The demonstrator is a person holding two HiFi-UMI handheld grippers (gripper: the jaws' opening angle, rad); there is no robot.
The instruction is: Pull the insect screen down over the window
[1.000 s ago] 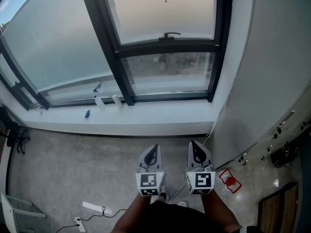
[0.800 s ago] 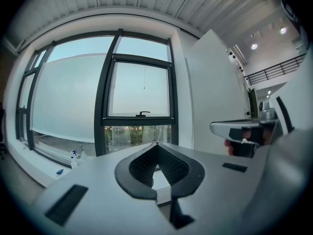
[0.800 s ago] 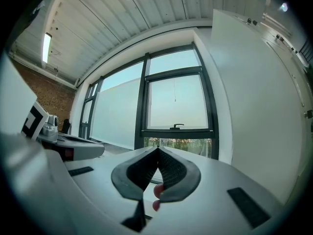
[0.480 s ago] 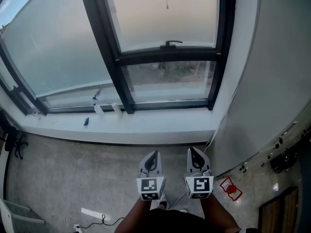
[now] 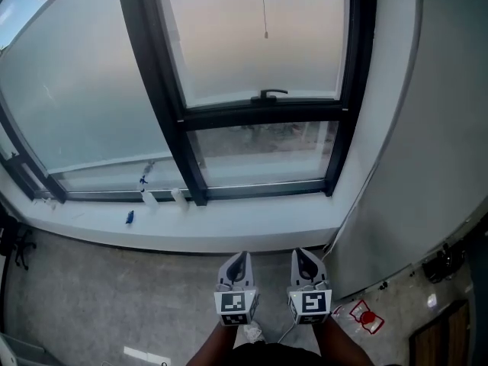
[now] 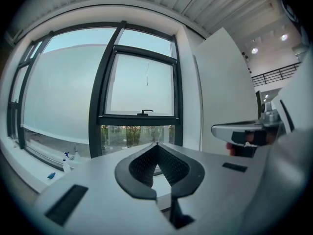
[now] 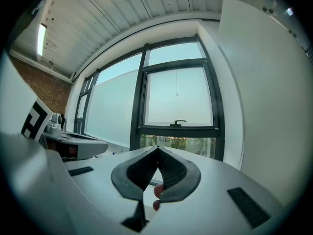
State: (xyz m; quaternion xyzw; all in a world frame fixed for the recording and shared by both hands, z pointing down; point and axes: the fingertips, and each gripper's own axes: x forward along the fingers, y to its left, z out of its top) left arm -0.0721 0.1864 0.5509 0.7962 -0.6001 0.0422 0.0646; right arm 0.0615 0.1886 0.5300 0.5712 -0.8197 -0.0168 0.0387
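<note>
Both grippers were held low and side by side, near the person's body, pointing at the window (image 5: pixel 259 117) and well apart from it. Left gripper (image 5: pixel 240 258): fingers (image 6: pixel 142 166) fully closed, tips meeting, nothing between them. Right gripper (image 5: pixel 302 255): the same, fingers (image 7: pixel 172 173) pressed together at the tips and empty; a bit of the person's hand (image 7: pixel 157 192) showed underneath. Neither gripper touched anything.

The window had a dark frame, a frosted upper pane, a clear lower strip with greenery behind it, and a dark handle (image 5: pixel 268 94) on the crossbar between them. I couldn't make out the insect screen over the glass in any view. Only a thin cord (image 5: pixel 264 6) hung down in front of the upper pane from above the top edge of the head view, its small end piece above the handle and far beyond both grippers.

On the white sill (image 5: pixel 244 223), two small spray bottles (image 5: pixel 149 197) stood left of the centre post, with a small blue item (image 5: pixel 129 217) near them. Grey floor (image 5: pixel 91 296) below, white wall (image 5: pixel 427 128) to the right, and a red object (image 5: pixel 369 318) on the floor by the wall.
</note>
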